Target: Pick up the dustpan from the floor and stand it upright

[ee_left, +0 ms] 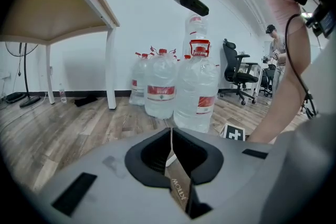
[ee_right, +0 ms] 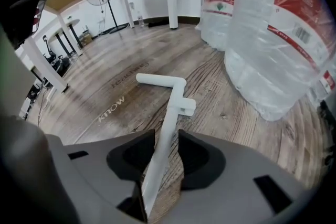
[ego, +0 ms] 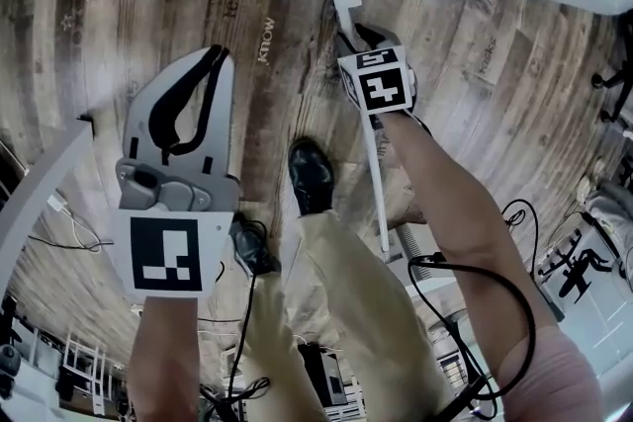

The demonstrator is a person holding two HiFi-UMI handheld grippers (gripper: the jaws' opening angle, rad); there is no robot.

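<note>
Dustpan handle, long white plastic with a crossbar end (ee_right: 176,94), is clamped in my right claw (ee_right: 165,139), slanting over the grey wood-plank floor (ee_right: 100,81) near clear plastic water jugs (ee_right: 273,34). My left claw (ee_left: 171,136) is closed, empty.

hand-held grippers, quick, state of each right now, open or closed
Left hand-held gripper: closed, nothing in it.
Right hand-held gripper: closed on the white dustpan handle.

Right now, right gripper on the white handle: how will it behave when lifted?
The white handle looks stiff: it runs dead straight through the right gripper. Probably light, being a thin plastic-looking tube. Smooth and round, it may swivel between the jaws.
</note>
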